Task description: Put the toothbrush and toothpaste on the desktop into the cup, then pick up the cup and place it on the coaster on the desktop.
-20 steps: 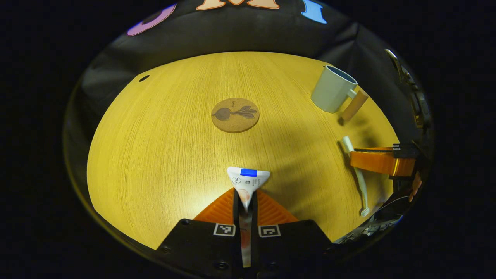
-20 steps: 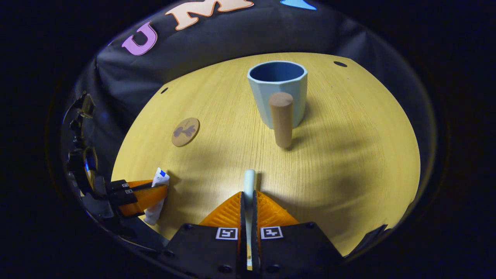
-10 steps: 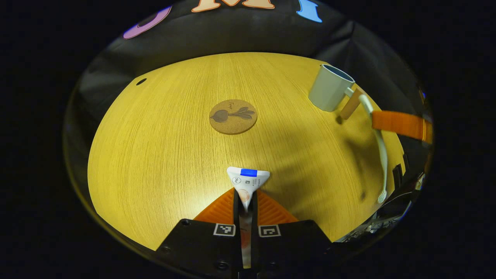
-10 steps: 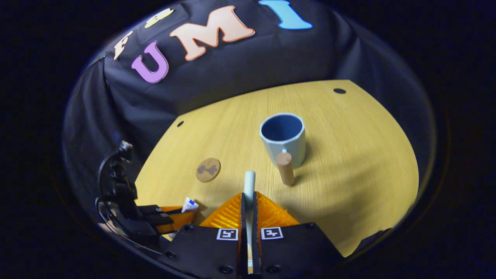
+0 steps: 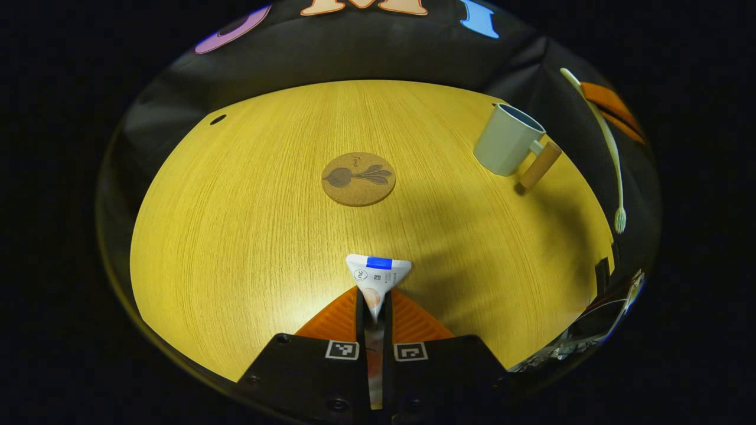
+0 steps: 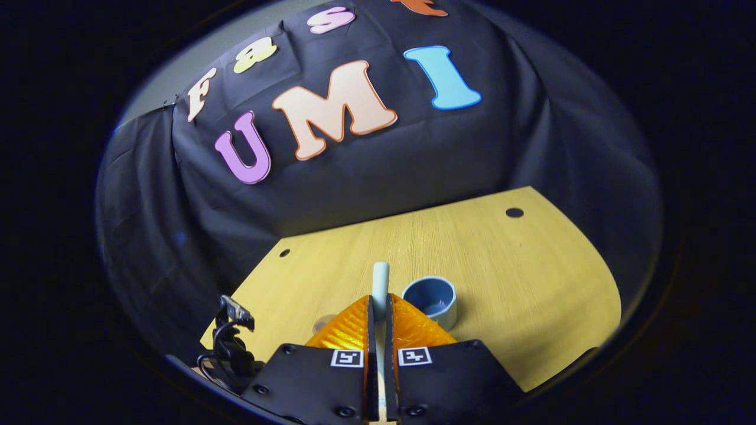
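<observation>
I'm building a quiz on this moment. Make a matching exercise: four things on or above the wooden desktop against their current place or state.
Things:
1. White toothpaste tube
2. Pale long-handled toothbrush
3. Light blue cup with wooden handle
4. Round cork coaster

States:
A. Lying bare mid-desktop
B. Lifted off the desktop, in the right gripper
C. Standing upright, empty
D. Clamped in the left gripper, low over the desktop

Pairs: 1-D, 2-B, 3-C, 4-A
</observation>
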Motion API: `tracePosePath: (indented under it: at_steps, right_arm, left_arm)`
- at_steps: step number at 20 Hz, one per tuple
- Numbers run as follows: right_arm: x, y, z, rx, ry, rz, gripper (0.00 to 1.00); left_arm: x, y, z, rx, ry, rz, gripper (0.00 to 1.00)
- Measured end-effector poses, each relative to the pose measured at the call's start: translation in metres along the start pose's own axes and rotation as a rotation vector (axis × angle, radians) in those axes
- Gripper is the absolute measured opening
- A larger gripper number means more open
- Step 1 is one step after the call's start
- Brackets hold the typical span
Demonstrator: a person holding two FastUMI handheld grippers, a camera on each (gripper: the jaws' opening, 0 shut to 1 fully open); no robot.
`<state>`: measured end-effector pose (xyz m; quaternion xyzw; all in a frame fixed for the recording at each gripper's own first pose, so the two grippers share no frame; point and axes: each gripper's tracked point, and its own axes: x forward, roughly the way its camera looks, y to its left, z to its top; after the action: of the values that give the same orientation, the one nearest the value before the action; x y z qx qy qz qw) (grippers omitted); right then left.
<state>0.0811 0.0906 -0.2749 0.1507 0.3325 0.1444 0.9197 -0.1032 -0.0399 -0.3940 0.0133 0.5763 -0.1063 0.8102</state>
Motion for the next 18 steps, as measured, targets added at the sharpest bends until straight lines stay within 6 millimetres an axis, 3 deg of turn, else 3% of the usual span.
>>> tracePosePath:
  at_steps: [11,18]
  right_arm:
    - [0.061,-0.029,0.078,-0.028,-0.266,-0.069,0.07]
    - [0.101,-0.048,0.088,-0.031,-0.326,-0.123,0.07]
  left_arm:
    - [-0.001,0.000,0.001,-0.004,-0.003,0.000,0.07]
    - [0.000,0.000,0.001,-0.011,-0.037,0.005,0.07]
